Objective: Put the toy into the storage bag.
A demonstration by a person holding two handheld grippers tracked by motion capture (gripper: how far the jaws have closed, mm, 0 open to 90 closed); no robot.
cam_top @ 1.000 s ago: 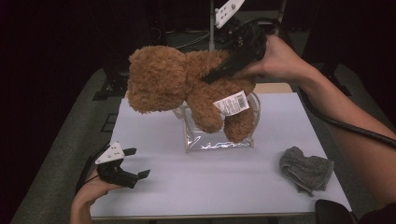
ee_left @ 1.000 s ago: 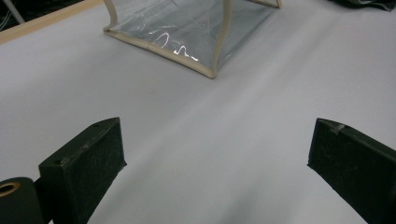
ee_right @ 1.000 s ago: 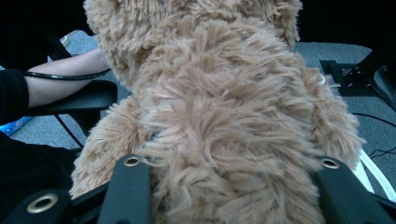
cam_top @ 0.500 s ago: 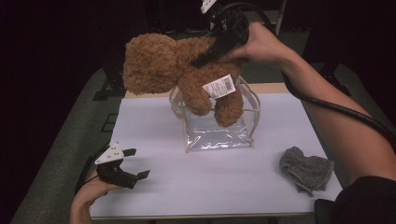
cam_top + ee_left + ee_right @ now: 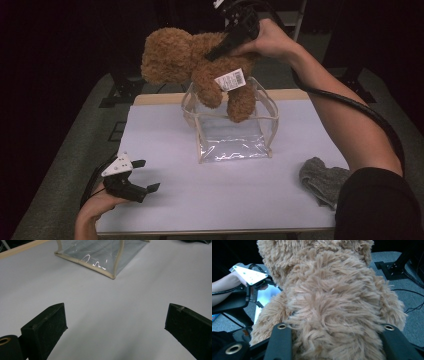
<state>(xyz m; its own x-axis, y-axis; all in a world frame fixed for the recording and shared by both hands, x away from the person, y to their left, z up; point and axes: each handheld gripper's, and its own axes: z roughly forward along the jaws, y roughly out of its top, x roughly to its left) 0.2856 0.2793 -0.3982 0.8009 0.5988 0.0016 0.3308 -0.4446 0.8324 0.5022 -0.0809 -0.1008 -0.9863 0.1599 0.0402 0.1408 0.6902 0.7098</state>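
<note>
The right gripper (image 5: 220,50) is clamped on the body of a brown teddy bear (image 5: 195,67) and holds it in the air above a clear plastic pouch (image 5: 232,132) with a beige rim; the bear's legs hang at the pouch's open top. A white tag (image 5: 230,79) hangs from the bear. The left gripper (image 5: 142,175) rests near the table's (image 5: 165,130) front left edge, its jaws wide apart and with nothing between them. A grey cloth (image 5: 322,180) lies at the right, well apart from the pouch.
</note>
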